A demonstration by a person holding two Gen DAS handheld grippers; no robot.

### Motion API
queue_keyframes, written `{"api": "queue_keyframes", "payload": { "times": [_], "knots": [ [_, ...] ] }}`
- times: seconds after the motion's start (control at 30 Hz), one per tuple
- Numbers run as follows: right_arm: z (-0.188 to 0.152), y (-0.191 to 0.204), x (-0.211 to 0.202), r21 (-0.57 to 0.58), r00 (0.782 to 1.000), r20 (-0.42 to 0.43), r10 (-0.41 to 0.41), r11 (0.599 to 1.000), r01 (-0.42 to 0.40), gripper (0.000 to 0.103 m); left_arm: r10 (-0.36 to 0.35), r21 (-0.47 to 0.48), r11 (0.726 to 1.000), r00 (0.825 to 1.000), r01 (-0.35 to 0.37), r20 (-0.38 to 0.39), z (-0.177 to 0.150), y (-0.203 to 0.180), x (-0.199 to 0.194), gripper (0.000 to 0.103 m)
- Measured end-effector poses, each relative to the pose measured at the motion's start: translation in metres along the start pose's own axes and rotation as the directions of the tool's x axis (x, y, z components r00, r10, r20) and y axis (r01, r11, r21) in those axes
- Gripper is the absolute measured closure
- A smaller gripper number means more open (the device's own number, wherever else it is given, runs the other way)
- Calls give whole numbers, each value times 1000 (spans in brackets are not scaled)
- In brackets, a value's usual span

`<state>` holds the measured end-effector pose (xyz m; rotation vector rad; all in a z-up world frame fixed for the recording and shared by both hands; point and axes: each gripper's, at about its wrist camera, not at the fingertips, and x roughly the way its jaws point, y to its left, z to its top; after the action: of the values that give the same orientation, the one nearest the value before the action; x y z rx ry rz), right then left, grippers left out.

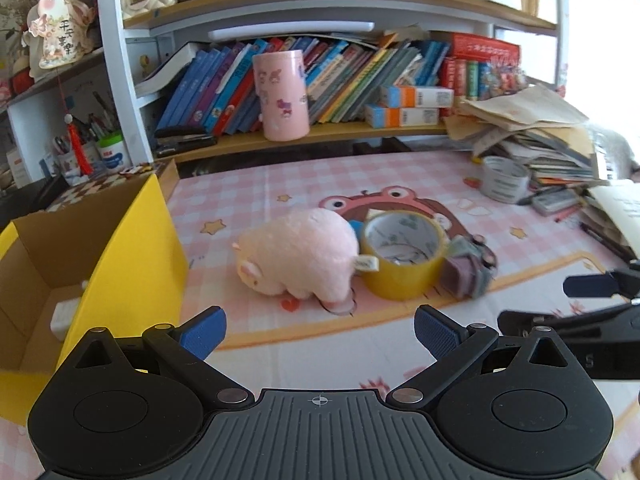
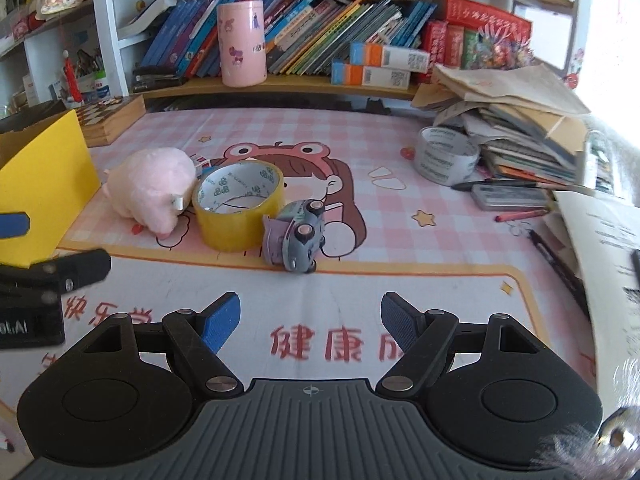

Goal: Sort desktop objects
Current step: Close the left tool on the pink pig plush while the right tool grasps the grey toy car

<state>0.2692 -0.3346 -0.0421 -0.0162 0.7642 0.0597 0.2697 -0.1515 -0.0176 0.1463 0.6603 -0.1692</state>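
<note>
Facing fuzzy plush pig point(image 1: 298, 254) — glossy tape ring point(image 1: 404, 258)

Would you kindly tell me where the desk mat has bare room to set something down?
The near strip between both claws and the pink plush pig, yellow tape roll and grey toy car is bare. So is the mat behind them, before the wooden shelf. The right side, by the silver tape roll and paper stack, is crowded.

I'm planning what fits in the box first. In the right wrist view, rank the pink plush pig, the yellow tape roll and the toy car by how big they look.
1. pink plush pig and yellow tape roll: they look about alike, so I won't rank them.
2. toy car: clearly smallest, though nearest the camera.
</note>
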Motion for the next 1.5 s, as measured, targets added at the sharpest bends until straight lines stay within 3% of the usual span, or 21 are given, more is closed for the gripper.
{"api": "queue_keyframes", "payload": {
  "times": [0.23, 0.93, 1.13, 1.27, 1.3, 1.5],
  "knots": [
    [16, -7, 35, -11, 998, -37, 48, 999, -48, 27, 70, 3, 998, 997, -70, -15, 23, 6, 30, 1],
    [41, -9, 87, -11, 995, -62, 76, 997, -77, 28, 65, 17, 998, 988, -63, -142, 50, 4, 109, 1],
    [41, -11, 94, -4, 994, -77, 79, 997, -79, 30, 101, 49, 994, 983, -95, -151, 46, -1, 121, 1],
    [40, -12, 95, 1, 994, -74, 80, 997, -81, 45, 92, 39, 995, 986, -87, -140, 46, 2, 122, 4],
    [40, -12, 94, -3, 994, -71, 83, 997, -83, 56, 87, 33, 996, 987, -83, -138, 45, 3, 122, 4],
    [41, -12, 91, -7, 990, -74, 120, 993, -121, 62, 62, -12, 998, 990, -63, -124, 47, 9, 111, 16]
  ]
}}
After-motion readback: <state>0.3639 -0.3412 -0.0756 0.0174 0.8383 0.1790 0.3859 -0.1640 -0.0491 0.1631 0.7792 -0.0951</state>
